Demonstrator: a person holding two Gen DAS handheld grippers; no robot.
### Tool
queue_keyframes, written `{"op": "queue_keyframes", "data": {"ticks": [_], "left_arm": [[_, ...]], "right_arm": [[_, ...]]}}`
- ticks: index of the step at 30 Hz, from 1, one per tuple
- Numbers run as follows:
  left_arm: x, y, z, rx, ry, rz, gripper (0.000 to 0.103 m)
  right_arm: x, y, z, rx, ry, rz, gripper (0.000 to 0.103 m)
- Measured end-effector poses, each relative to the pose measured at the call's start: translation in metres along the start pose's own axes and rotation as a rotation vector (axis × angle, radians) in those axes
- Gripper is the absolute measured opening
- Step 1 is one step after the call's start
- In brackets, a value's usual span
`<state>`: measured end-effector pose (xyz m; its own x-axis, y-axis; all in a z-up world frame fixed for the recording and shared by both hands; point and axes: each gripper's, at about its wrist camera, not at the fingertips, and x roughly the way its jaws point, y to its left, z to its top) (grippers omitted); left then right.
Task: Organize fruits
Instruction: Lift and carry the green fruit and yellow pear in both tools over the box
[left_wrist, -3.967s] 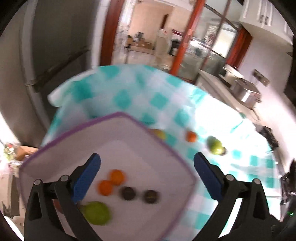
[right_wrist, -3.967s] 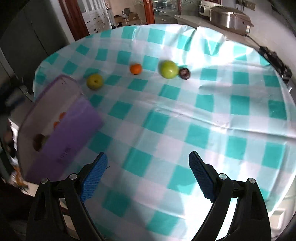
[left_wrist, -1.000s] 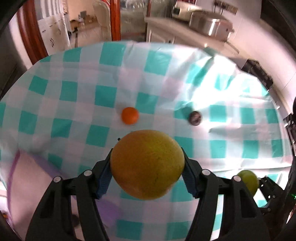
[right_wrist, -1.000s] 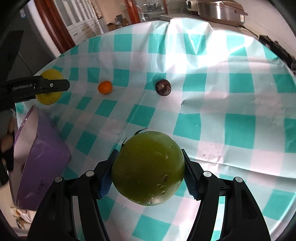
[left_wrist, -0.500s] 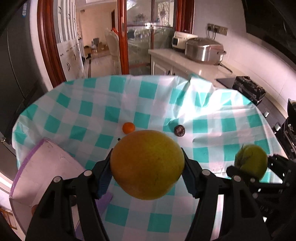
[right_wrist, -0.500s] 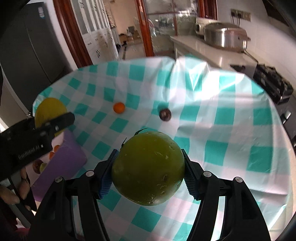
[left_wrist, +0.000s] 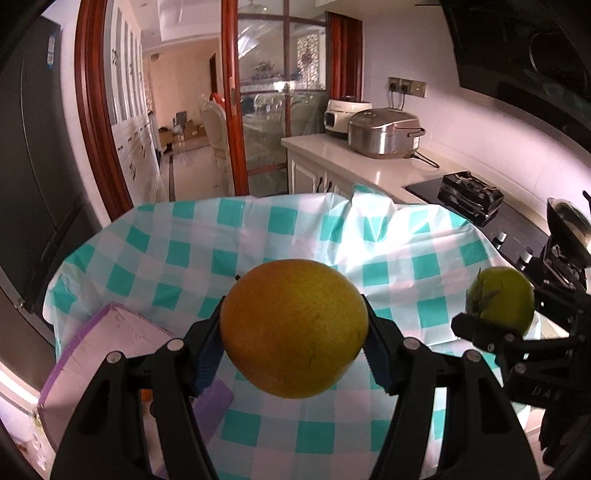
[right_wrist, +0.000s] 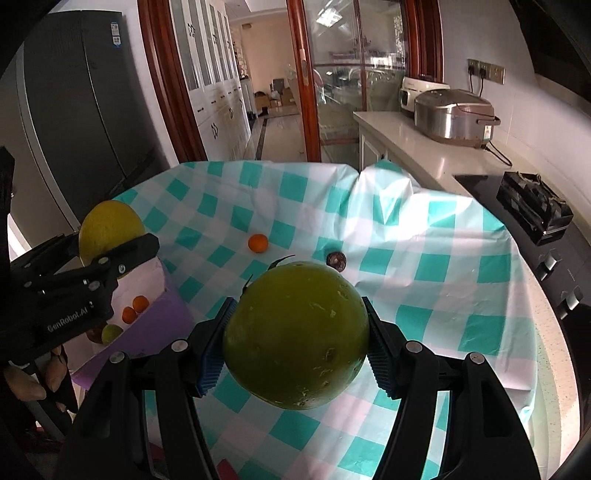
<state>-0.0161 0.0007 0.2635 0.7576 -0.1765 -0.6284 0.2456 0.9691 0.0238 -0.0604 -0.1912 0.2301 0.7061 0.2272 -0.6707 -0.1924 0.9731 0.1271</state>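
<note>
Left wrist view: both fruits have risen off the bench, left hand-held gripper clamping the yellow-orange citrus, right hand-held gripper clamping the green fruit, both probably bound for the purple box.

Your left gripper: centre bottom of frame, blue fingers pressed on both sides of a yellow-orange fruit.
Your right gripper: right edge, clamping a green fruit.
Purple box: lower left, on the checkered desk.
Rice cooker: upper right, on the counter.
</note>
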Motion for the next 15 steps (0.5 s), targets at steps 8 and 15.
{"op": "queue_keyframes", "data": {"ticks": [8, 15], "left_arm": [[-0.015, 0.014, -0.01, 0.06, -0.018, -0.034, 0.066], [-0.025, 0.045, -0.019, 0.081, -0.048, -0.049, 0.066]], "right_arm": [[-0.019, 0.025, -0.004, -0.004, -0.017, -0.032, 0.064], [-0.022, 0.037, -0.001, 0.043, -0.046, -0.065, 0.064]]}}
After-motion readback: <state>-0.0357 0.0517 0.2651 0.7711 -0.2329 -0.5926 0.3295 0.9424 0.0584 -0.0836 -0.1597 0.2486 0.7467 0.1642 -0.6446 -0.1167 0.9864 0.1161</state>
